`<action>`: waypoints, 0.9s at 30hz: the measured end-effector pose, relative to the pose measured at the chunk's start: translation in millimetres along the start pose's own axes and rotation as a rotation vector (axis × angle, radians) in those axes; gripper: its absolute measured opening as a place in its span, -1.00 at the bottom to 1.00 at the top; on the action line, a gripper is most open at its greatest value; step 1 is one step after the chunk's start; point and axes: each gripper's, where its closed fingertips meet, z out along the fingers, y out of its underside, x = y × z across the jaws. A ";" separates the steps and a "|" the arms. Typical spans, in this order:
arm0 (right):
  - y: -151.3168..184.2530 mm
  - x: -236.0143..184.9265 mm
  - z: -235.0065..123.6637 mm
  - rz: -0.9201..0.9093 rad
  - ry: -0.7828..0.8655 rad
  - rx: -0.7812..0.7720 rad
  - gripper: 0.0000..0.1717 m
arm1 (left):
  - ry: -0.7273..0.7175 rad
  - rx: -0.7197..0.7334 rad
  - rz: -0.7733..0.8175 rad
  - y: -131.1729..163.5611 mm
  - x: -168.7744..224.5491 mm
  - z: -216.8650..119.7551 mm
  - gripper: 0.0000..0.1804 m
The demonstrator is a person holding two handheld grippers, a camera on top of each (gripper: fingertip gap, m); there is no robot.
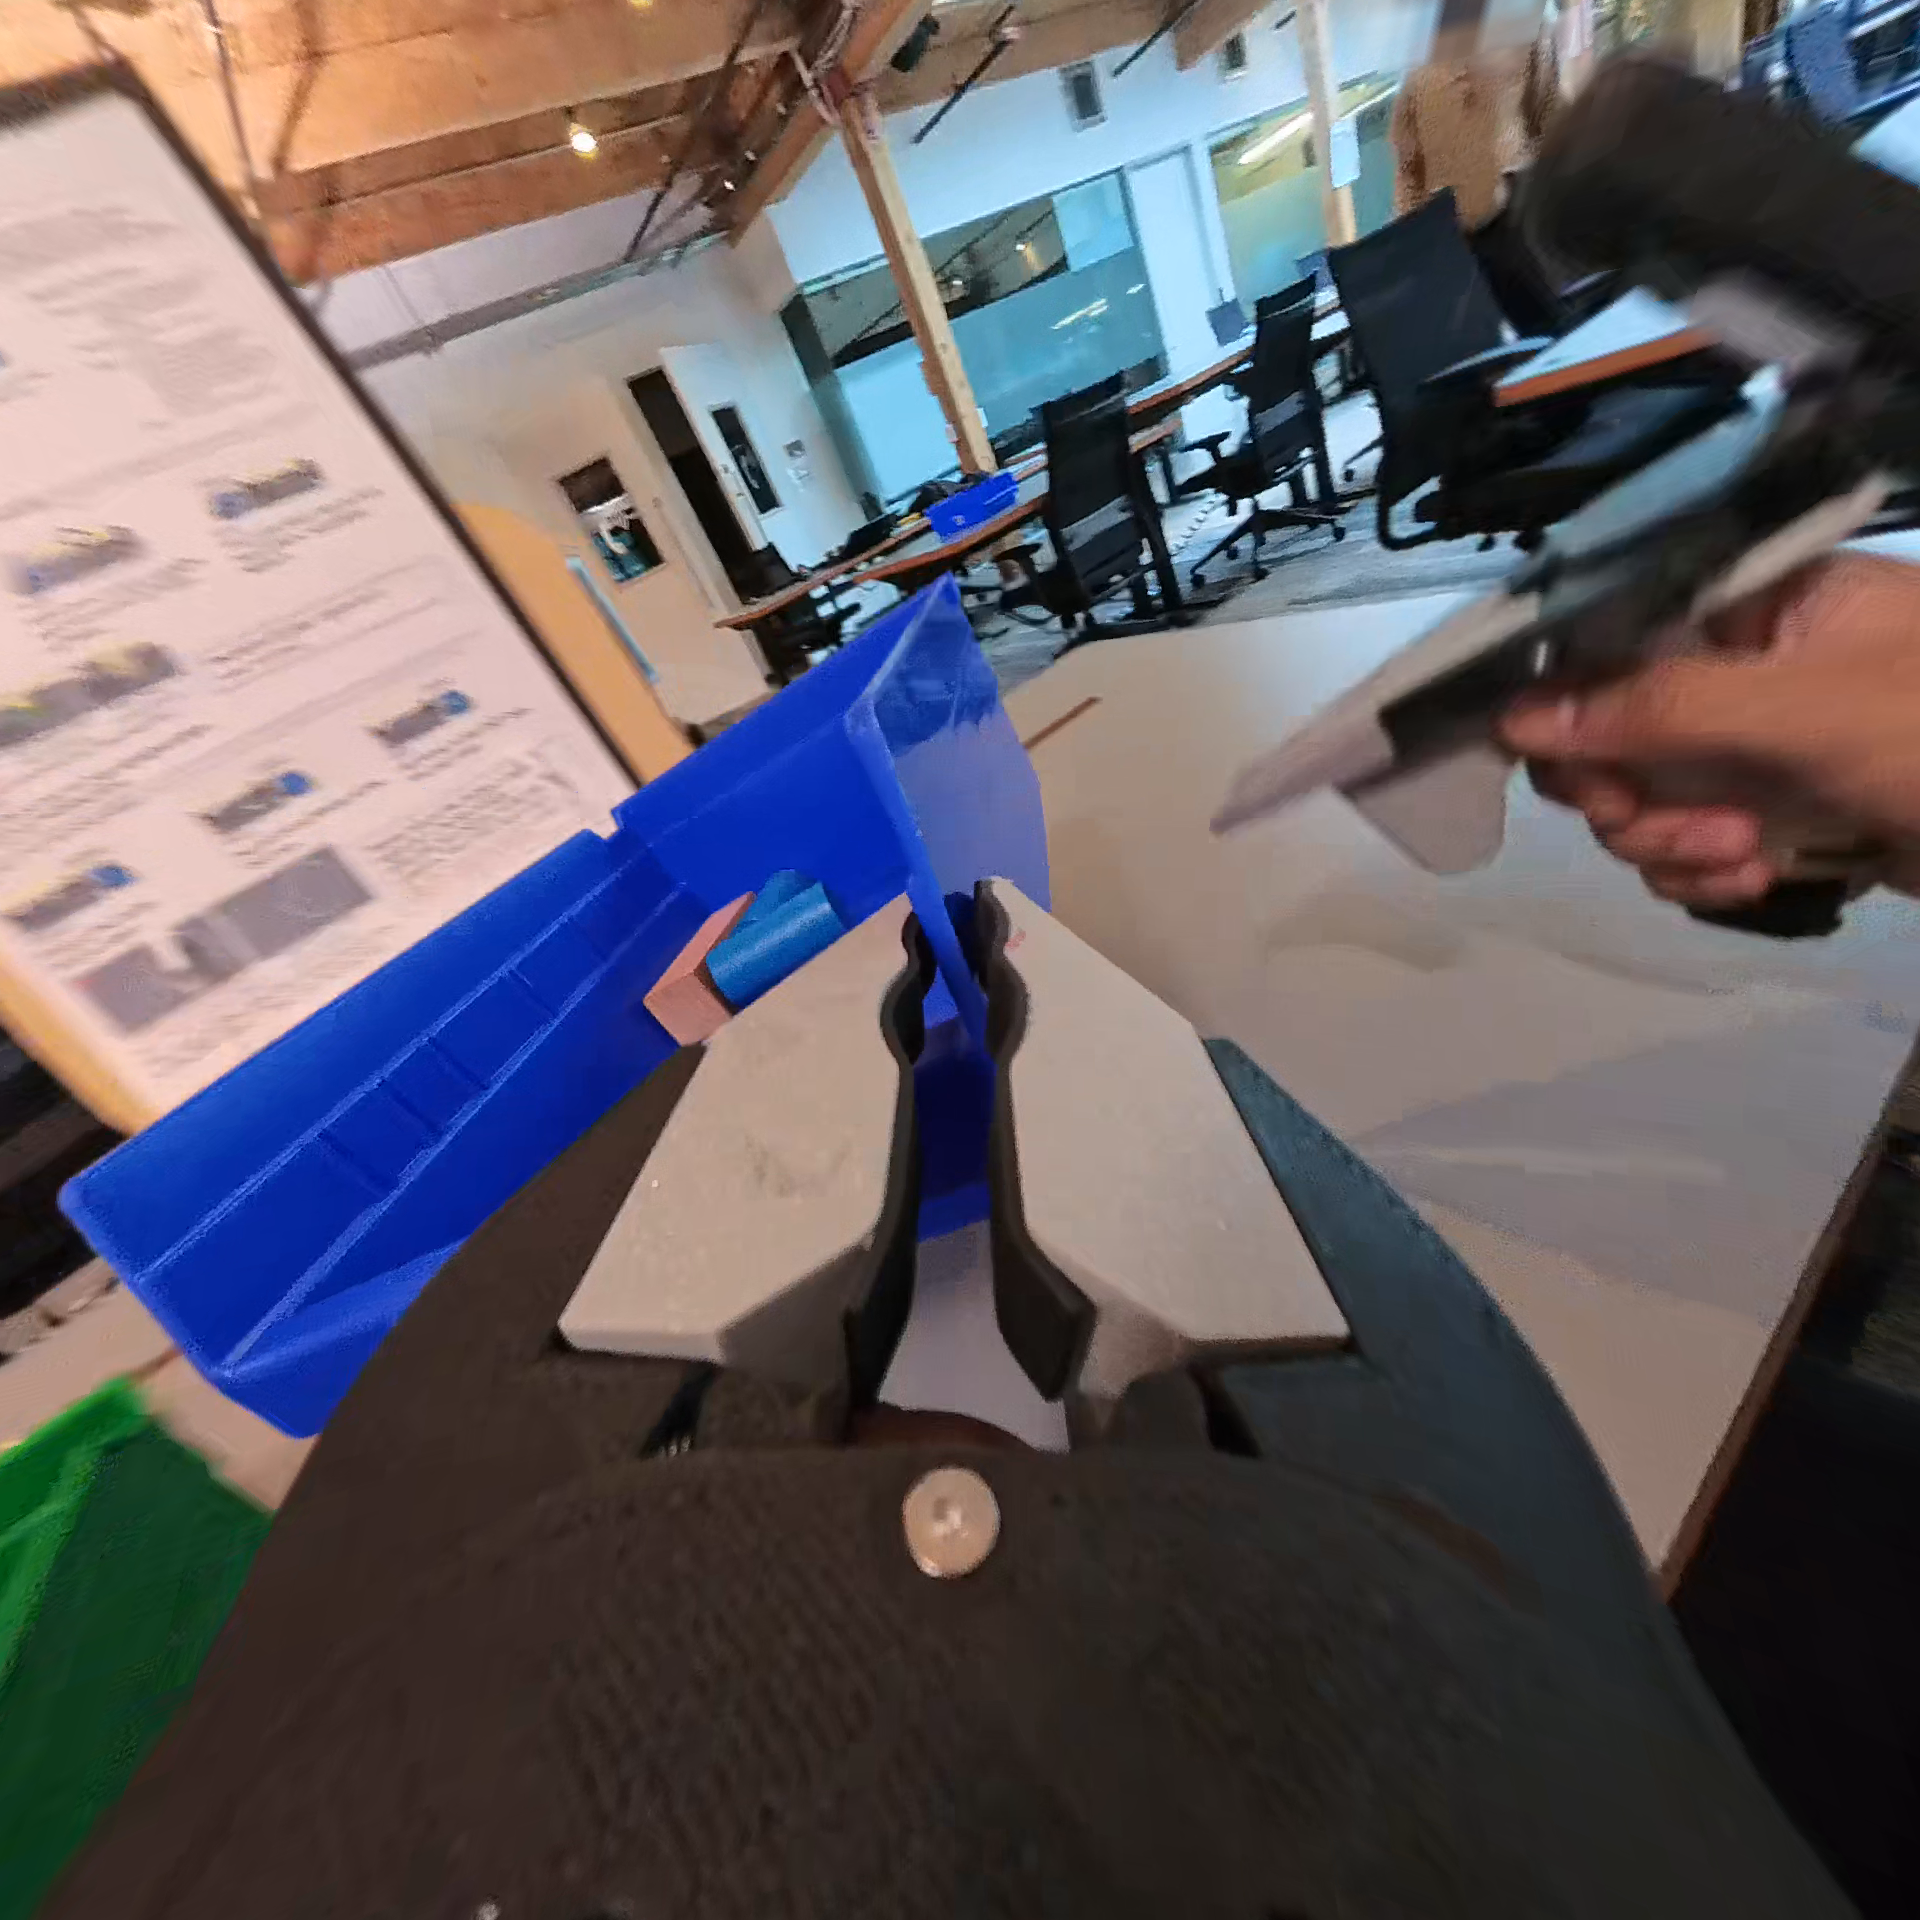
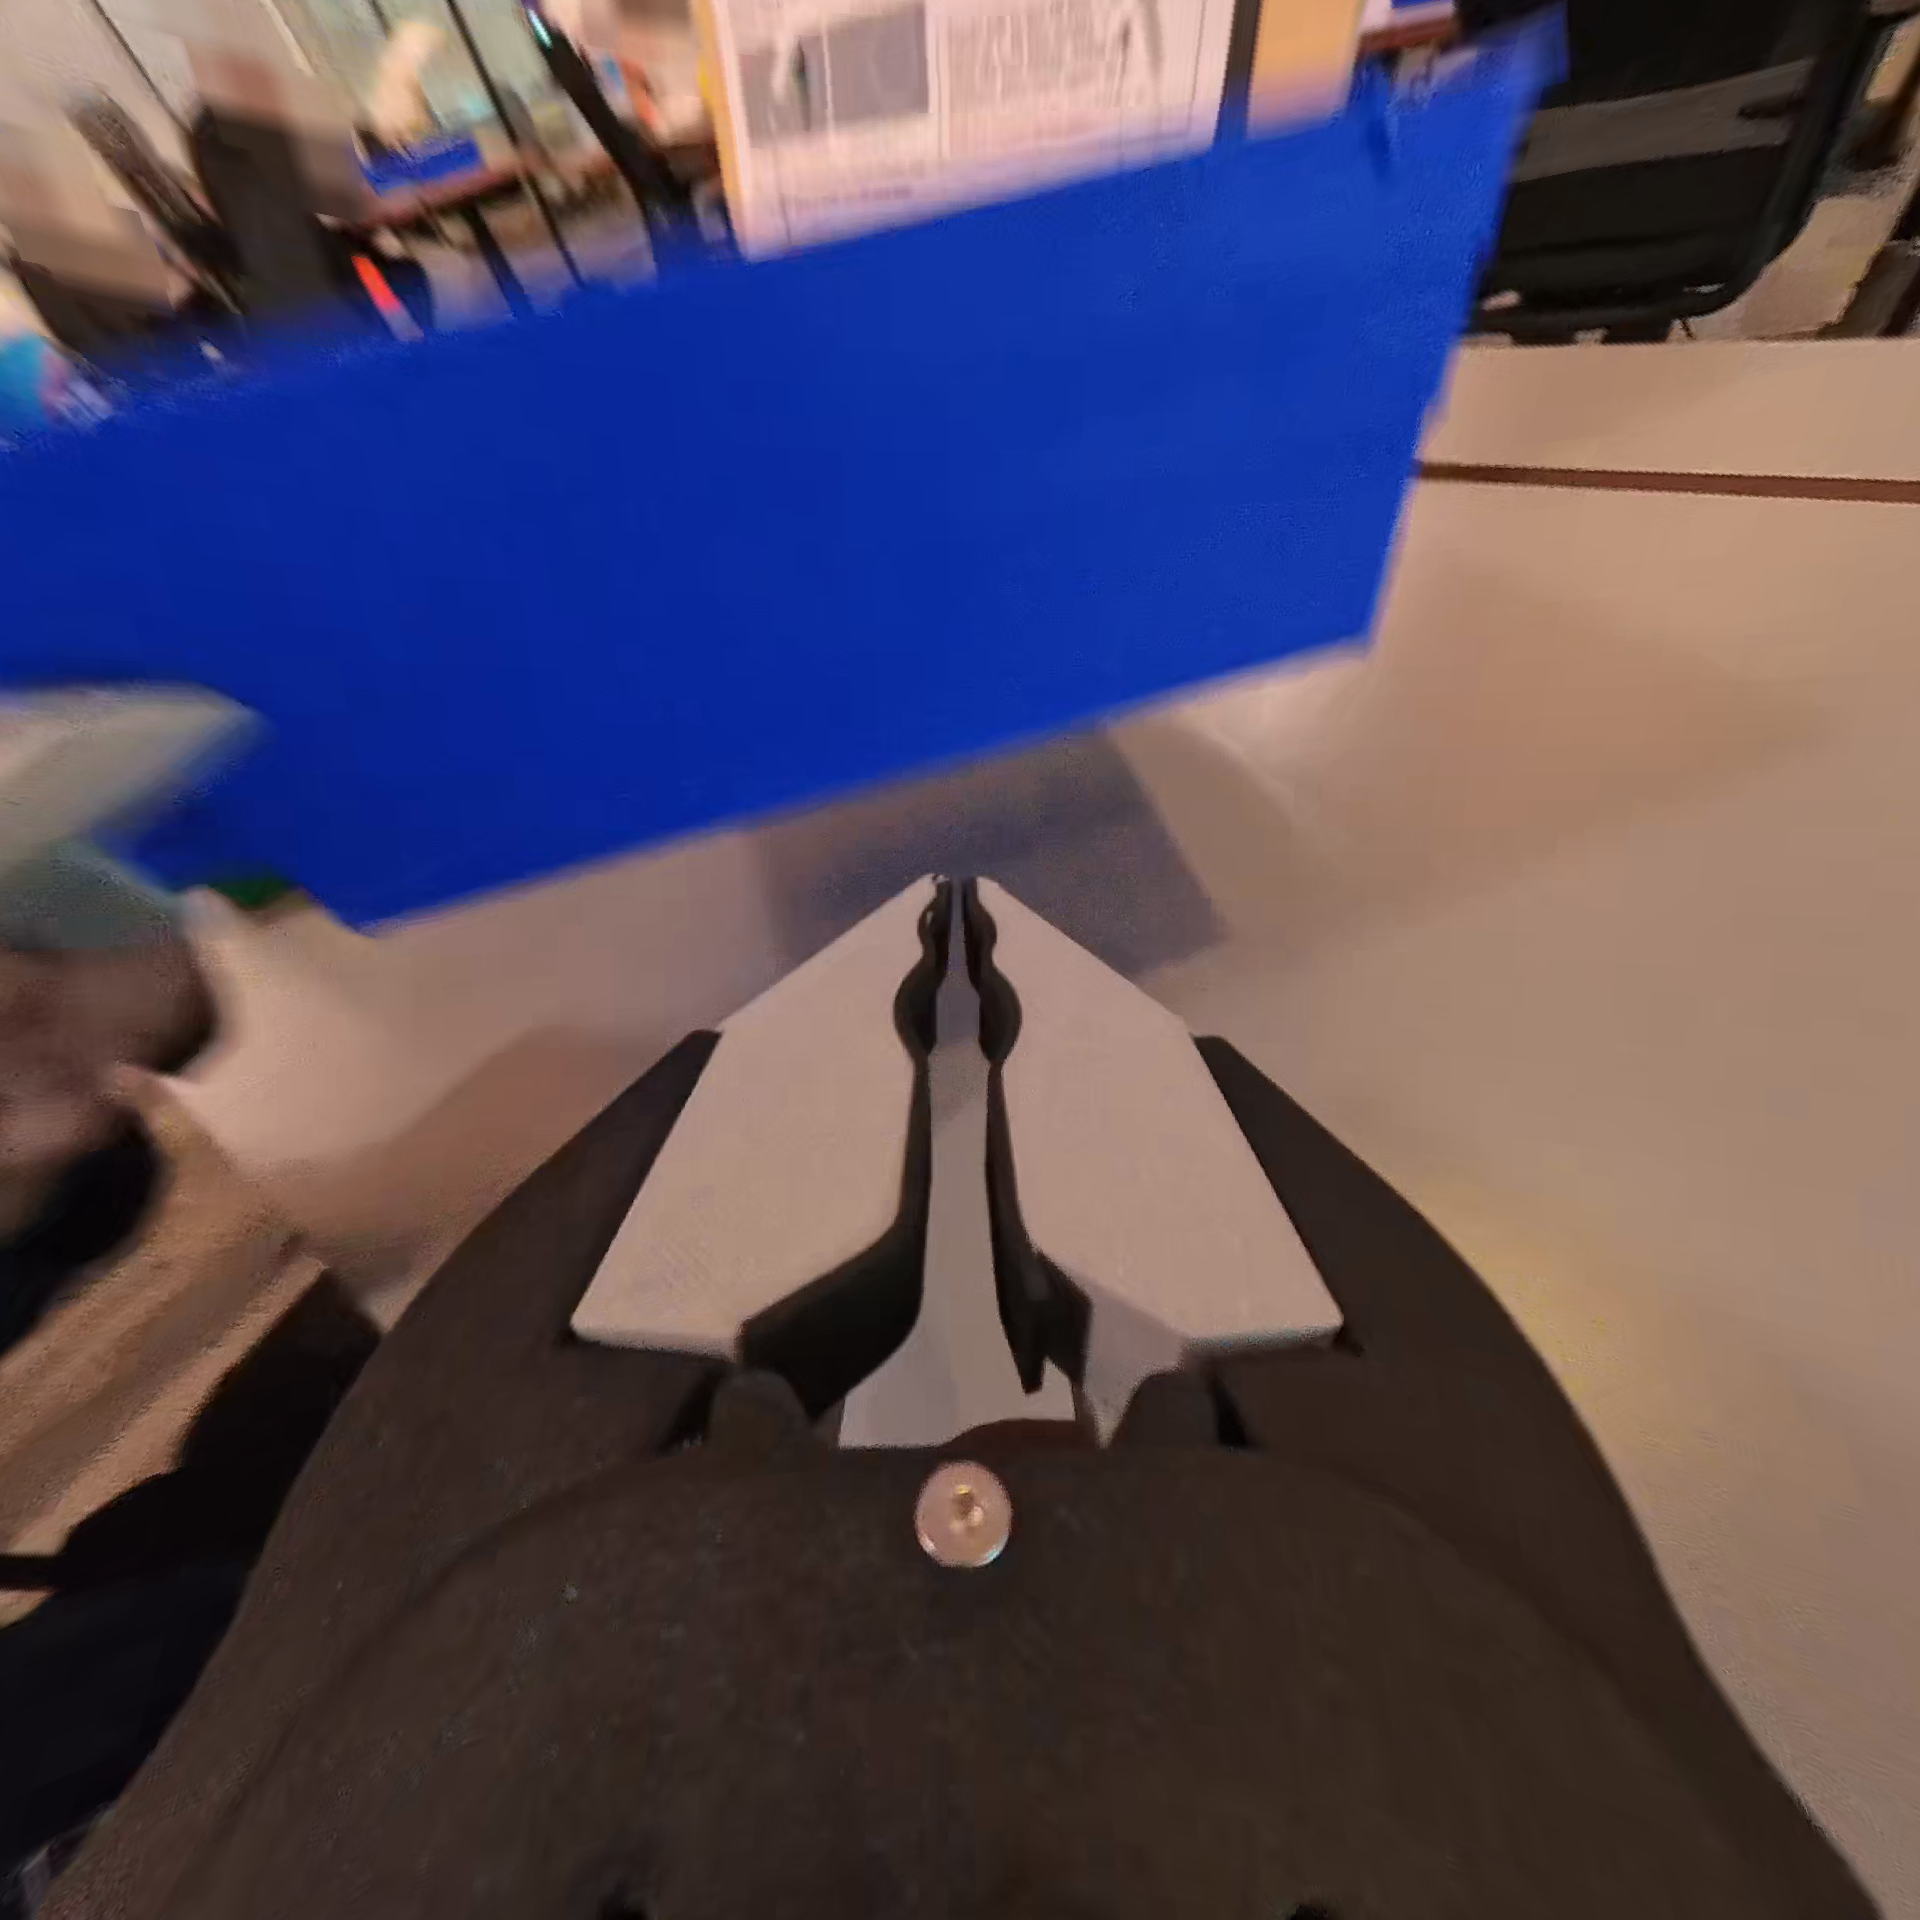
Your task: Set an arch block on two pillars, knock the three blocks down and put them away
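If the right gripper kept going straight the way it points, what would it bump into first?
Probably the blue plastic bin raised over the pale tabletop. The shut right gripper points at its lower edge, though blur makes depth uncertain.

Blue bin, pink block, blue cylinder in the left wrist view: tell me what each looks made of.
Blue bin: likely moulded plastic; thin glossy walls, moulded ribs. Pink block: probably painted wood; matte faces, crisp square edges. Blue cylinder: probably painted wood too; matte, though foam or plastic can't be excluded.

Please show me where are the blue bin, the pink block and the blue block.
blue bin [image 1: 727,831]: left wrist view, inner side wall.
pink block [image 1: 691,987]: left wrist view, its end face.
blue block [image 1: 779,940]: left wrist view, its rounded side.
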 end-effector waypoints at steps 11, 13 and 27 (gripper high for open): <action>-37.6 11.5 -84.1 -0.038 0.060 0.063 -0.84 | 0.281 -0.165 0.018 28.5 166.1 99.8 -0.77; -29.3 -6.8 -78.0 -0.056 -0.001 0.014 -0.81 | 0.305 -0.168 -0.002 18.8 163.2 83.9 -0.63; 93.9 -13.1 4.2 -0.252 0.134 -0.582 -1.00 | -0.116 -0.445 -0.246 119.6 -83.4 -115.7 -0.18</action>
